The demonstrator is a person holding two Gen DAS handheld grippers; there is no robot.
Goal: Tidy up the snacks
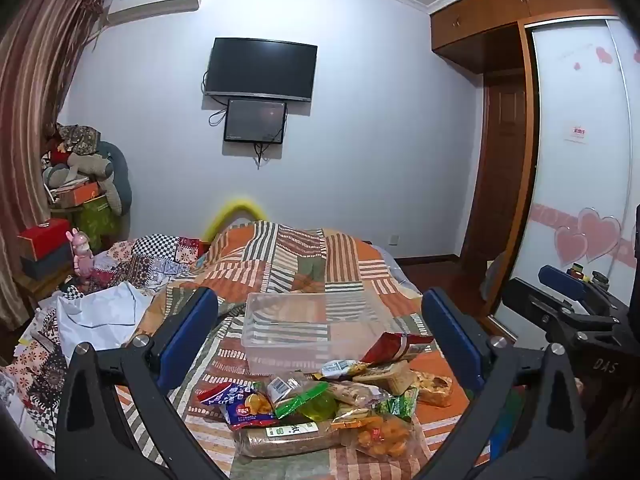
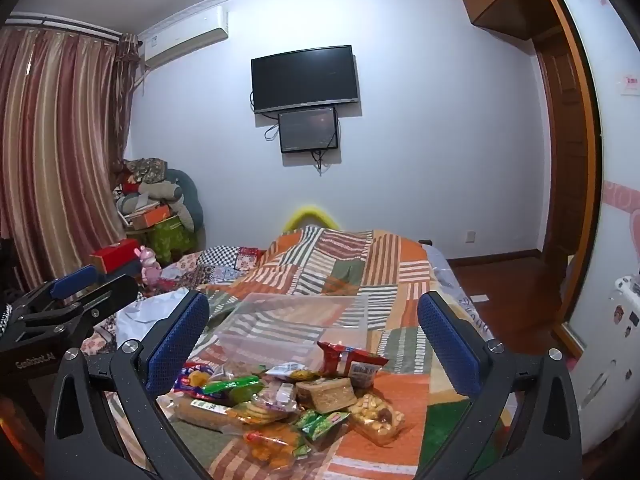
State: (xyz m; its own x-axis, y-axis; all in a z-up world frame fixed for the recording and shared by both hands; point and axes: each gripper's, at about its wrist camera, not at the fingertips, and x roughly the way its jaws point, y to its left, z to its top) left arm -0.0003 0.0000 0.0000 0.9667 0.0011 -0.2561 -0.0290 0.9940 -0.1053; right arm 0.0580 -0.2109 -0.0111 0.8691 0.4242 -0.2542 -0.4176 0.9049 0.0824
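Both my grippers, left gripper (image 1: 320, 336) and right gripper (image 2: 312, 340), hang wide open, empty. Snack packets (image 1: 320, 404) lie heaped on the quilt (image 1: 352, 264) just ahead, clear bin (image 1: 288, 320) directly beyond; right seems marginally nearer.

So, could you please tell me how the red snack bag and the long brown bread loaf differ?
The red snack bag leans against the clear plastic bin; the bread loaf lies flat at the pile's near edge. The bag is opaque and crumpled, while the loaf is long, in clear wrap with a green label. Both rest on the patchwork quilt, ungripped.
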